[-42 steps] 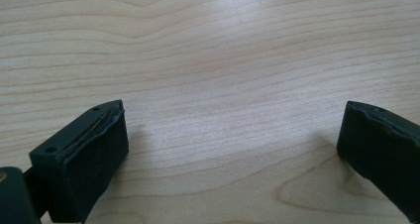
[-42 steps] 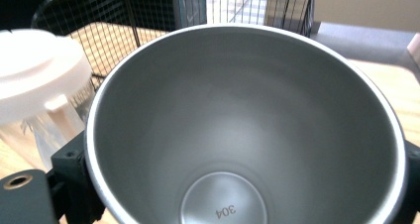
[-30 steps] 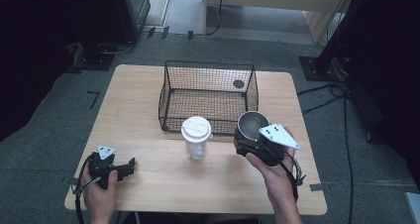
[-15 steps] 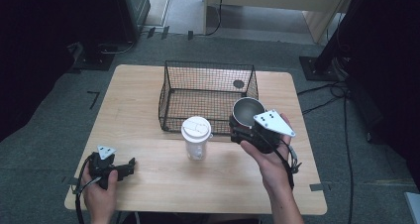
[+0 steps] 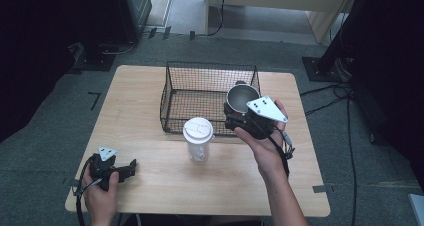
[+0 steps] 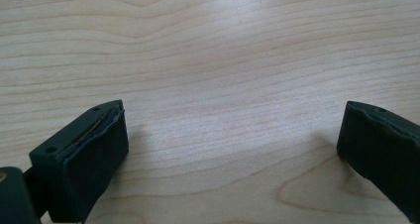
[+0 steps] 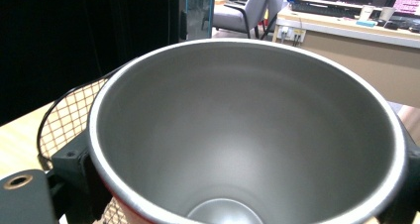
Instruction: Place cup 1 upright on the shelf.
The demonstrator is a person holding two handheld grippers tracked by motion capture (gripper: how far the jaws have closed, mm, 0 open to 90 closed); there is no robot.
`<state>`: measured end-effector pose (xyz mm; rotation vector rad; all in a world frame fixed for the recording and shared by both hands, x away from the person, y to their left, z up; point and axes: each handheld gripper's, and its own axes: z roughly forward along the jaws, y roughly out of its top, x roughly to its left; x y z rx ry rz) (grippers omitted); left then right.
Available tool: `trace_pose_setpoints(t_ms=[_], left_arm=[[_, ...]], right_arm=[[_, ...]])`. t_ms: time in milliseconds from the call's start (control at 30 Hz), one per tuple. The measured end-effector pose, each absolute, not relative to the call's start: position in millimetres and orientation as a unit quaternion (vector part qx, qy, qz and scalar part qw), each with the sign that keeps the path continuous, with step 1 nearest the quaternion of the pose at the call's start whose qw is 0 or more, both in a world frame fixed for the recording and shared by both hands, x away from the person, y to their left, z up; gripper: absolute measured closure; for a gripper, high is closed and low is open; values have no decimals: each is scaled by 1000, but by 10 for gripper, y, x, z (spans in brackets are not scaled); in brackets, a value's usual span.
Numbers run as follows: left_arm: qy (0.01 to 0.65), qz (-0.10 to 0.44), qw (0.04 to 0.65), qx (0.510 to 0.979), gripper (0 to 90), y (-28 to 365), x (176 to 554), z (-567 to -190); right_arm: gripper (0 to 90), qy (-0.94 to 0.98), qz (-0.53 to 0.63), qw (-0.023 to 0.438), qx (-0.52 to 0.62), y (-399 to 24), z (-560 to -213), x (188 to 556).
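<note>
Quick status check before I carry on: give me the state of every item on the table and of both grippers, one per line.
Steel cup: lifted off the table, held over the basket's near right corner, empty inside, mouth open.
Black wire basket: upright on the table, one small dark item at the back.
Clear plastic cup with white lid: upright on the table, lid on.
Right gripper: shut on the steel cup.
Left gripper: resting on the table, jaws open, holding nothing.

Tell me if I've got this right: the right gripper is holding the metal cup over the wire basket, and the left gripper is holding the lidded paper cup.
Not quite. The left gripper holds nothing: the left gripper view shows open fingers over bare table. The lidded cup stands alone.
</note>
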<state>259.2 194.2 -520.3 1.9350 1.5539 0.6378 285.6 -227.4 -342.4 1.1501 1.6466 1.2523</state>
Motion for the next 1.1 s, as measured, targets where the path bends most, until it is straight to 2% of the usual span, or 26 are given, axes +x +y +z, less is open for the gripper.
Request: trace_pose_setpoints(t_ms=[533, 1100], left_arm=[[581, 239, 286, 724, 0, 1942, 2592, -5203], [581, 239, 286, 724, 0, 1942, 2592, -5204]], right_arm=[[74, 634, 485, 391, 458, -2174, -3458, 3265], [73, 618, 487, 390, 479, -2154, -3691, 3792]])
